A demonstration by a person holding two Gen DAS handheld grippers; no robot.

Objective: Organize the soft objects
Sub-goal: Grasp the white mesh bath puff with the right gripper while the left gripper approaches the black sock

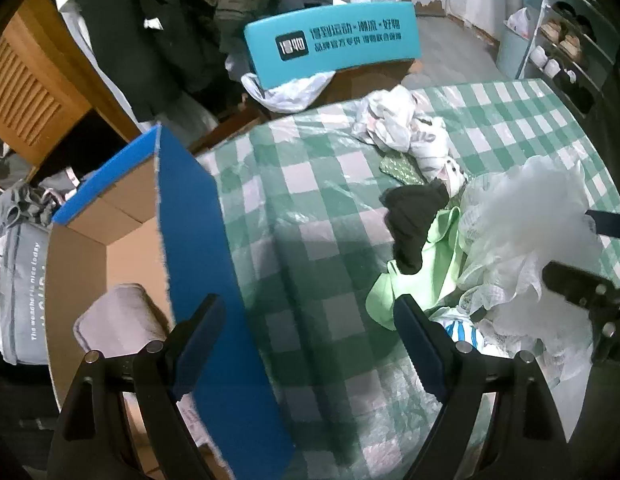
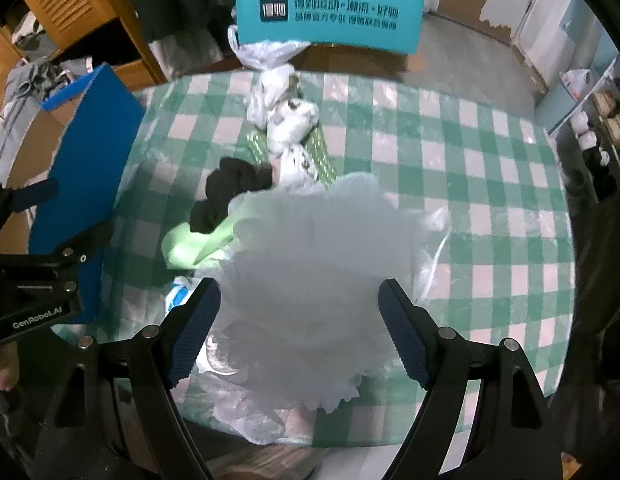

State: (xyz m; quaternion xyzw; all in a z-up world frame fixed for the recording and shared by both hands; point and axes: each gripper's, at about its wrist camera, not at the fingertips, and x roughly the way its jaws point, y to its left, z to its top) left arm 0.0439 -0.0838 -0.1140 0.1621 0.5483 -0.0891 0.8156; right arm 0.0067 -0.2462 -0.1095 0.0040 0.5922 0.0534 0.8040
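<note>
A white mesh bath pouf (image 2: pixel 310 264) lies on the green checked tablecloth (image 2: pixel 450 152), on a pile with a light green cloth (image 2: pixel 193 242), a black cloth (image 2: pixel 229 188) and crumpled white bags (image 2: pixel 289 120). My right gripper (image 2: pixel 299 328) is open, its jaws on either side of the pouf; contact is unclear. My left gripper (image 1: pixel 310 344) is open and empty, above the blue flap (image 1: pixel 201 260) of a cardboard box (image 1: pixel 81 248) at the table's left edge. A grey folded item (image 1: pixel 117 316) lies inside the box. The pouf (image 1: pixel 526 224) and black cloth (image 1: pixel 414 220) also show in the left wrist view.
A teal chair back (image 2: pixel 330 12) with printed text stands behind the table. A wooden cabinet (image 1: pixel 29 92) and dark hanging clothes (image 1: pixel 169 20) are at the far left. A shoe rack (image 2: pixel 602 120) stands at the right. A grey bag (image 1: pixel 17 280) sits beside the box.
</note>
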